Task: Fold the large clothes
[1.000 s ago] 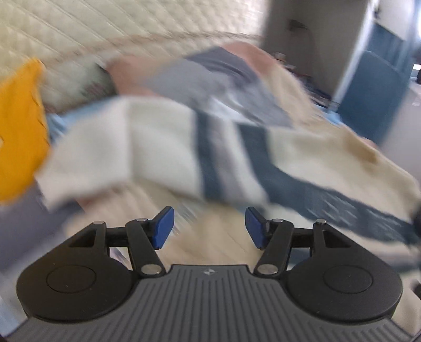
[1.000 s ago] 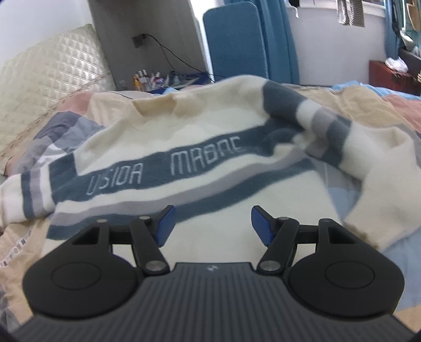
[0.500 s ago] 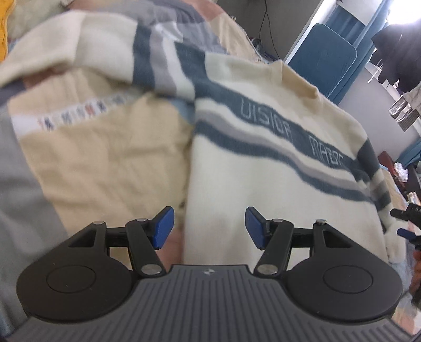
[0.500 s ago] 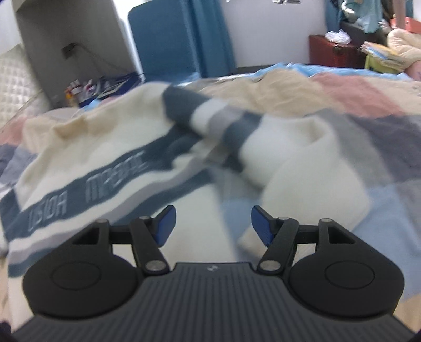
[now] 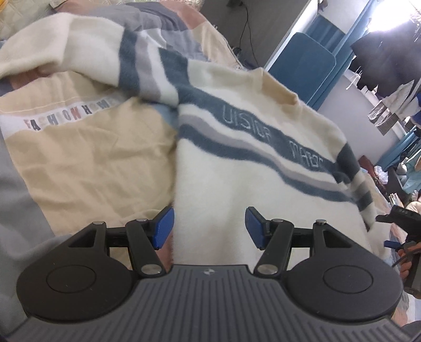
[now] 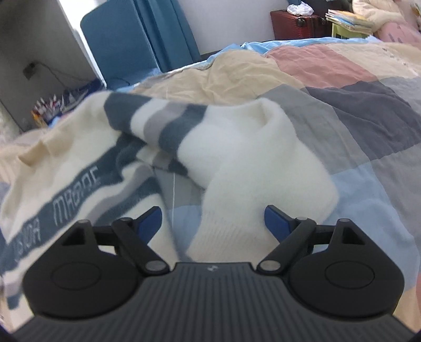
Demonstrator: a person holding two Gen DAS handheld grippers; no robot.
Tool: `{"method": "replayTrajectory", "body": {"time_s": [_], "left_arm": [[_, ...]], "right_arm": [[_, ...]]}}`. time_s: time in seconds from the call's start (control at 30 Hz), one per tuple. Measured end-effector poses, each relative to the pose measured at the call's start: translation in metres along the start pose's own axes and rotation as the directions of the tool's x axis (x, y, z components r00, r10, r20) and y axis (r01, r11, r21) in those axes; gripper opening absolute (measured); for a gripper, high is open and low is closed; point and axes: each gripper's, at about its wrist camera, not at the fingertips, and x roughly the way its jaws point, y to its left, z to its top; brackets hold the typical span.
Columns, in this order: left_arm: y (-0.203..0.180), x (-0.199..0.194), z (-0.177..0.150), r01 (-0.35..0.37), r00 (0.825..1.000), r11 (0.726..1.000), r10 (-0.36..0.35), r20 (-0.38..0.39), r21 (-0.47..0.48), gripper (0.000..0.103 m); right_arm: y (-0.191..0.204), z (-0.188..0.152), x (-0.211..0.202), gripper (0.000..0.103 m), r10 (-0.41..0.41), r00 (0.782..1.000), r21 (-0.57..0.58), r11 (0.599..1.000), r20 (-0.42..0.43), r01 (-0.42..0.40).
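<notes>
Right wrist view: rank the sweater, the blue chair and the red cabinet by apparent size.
1. sweater, nearest the camera, so enlarged
2. blue chair
3. red cabinet, farthest, partly hidden behind the bed

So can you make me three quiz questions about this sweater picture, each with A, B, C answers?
1. Where does the sweater lie?
A. on a patchwork bedspread
B. on a chair
C. on the floor

2. What colour are the widest stripes across its chest?
A. red
B. blue
C. green

3. How does the sleeve near the right gripper look?
A. stretched out straight
B. rolled into a ball
C. bent back on itself

Answers:
1 A, the checked bedspread shows all around it.
2 B, blue bands carry the lettering.
3 C, its cuff end lies between the opening jaws, unpinched.
</notes>
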Motion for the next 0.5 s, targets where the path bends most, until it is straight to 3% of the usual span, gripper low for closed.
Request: {"method": "replayTrajectory", "body": {"time_s": [0.13,0.2,0.27,0.4,0.5], "left_arm": [[0.003,0.004,0.000,0.021,1.000,1.000,-0.022,-0.014,-0.012,0.065],[0.001,0.004,-0.001,0.029,0.999,1.000,-0.029,-0.013,0.003,0.065],[-0.003,0.004,-0.003,0.026,1.000,0.999,-0.026,-0.008,0.031,0.065],[-0.007,0.005,-0.008,0.022,1.000,0.998,-0.022,-0.010,0.059,0.065],[-0.004,0.006,-0.007,0.021,1.000,0.999,-0.020,-0.009,0.047,0.065]], "right_arm": [[0.013,-0.006,0.012,0.085,-0.063,0.997,-0.134,0.989,-0.044,0.057],[0.018,-0.012,0.029,0.071,-0.151,0.983,-0.241,0.963,-0.103,0.122],[0.010,-0.012,0.032,0.068,-0.168,0.980,-0.217,0.966,-0.107,0.141],[-0.002,-0.001,0.021,0.024,-0.202,0.979,-0.134,0.971,-0.032,0.196],[-0.021,0.016,0.008,0.021,-0.189,0.982,-0.043,0.981,0.015,0.189]]}}
